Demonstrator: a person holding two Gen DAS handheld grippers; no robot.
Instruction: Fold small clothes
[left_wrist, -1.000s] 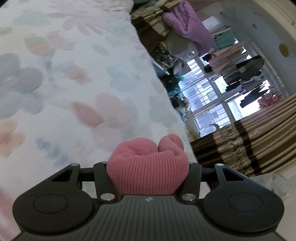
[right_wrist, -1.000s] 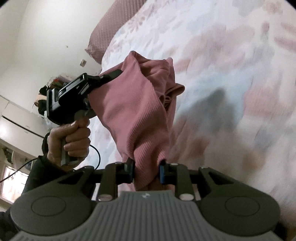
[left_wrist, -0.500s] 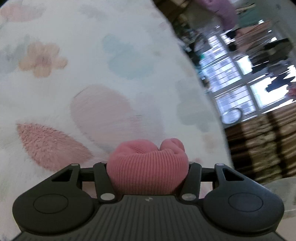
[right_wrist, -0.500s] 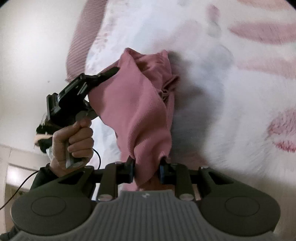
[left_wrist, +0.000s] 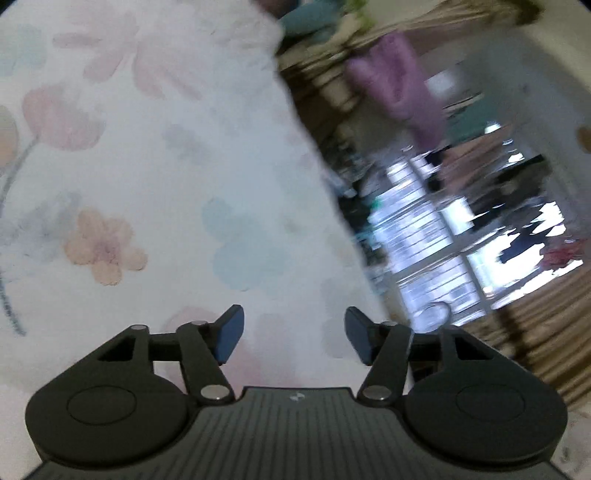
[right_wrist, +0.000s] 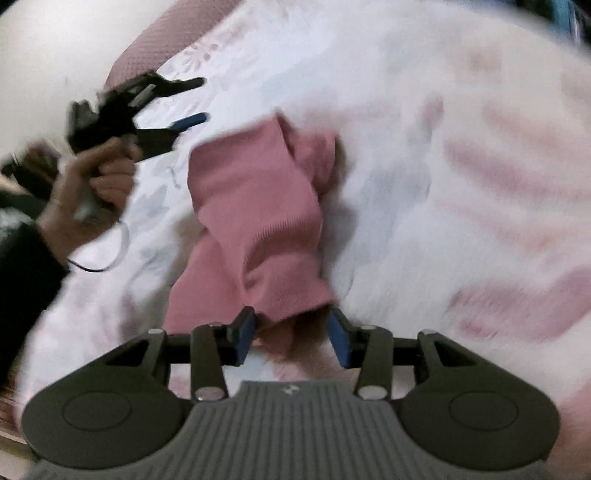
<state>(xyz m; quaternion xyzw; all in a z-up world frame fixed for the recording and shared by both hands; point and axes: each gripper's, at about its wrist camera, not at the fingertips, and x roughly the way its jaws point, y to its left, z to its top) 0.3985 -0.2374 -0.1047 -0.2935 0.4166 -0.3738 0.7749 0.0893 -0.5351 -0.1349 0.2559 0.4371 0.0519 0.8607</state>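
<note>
Released since the earlier frame, our pink garment (right_wrist: 258, 221) is now lying at centre frame on the floral bedspread (right_wrist: 443, 147). Both jaws have just been opening: left gripper (left_wrist: 293, 334) gaping empty; right gripper (right_wrist: 291, 336) straddling the hem, pads apart.

Floral bedspread (left_wrist: 155, 192); purple garment (left_wrist: 402, 88) hanging; striped curtain (left_wrist: 546, 321); bright window (left_wrist: 436, 258)
</note>
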